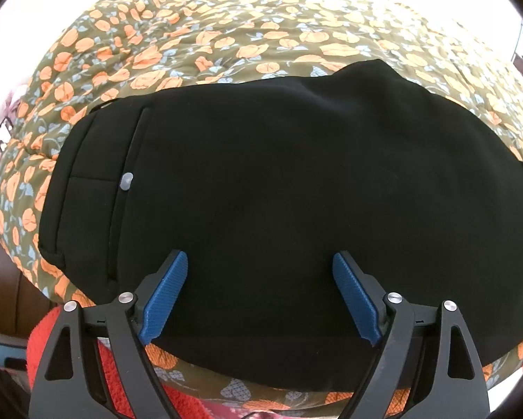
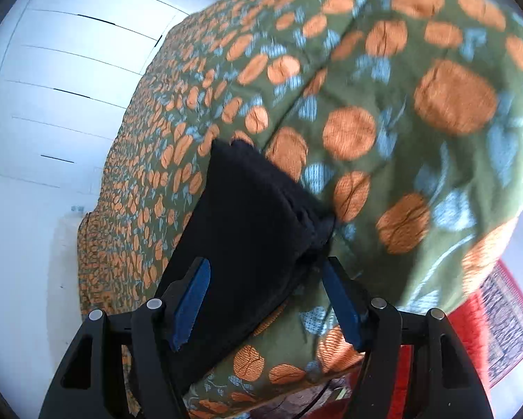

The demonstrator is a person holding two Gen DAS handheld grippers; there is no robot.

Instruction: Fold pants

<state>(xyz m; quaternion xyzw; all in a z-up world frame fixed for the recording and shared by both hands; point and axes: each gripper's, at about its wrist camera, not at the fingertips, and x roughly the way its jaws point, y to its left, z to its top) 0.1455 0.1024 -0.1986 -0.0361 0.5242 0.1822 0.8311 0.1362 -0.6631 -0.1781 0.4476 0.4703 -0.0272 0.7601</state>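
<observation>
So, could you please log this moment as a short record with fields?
garment: black pants, lying folded on the quilt
detail: pale button near the left edge
left gripper: open, over the pants' near edge, holding nothing
right gripper: open, at the pants' end
floor: red rug beside the bed

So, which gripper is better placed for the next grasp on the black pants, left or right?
Probably the right. The right gripper is open, with the stacked end of the black pants reaching between its fingers. The left gripper, also open, faces only the flat middle of the cloth, no edge between its fingers.
</observation>
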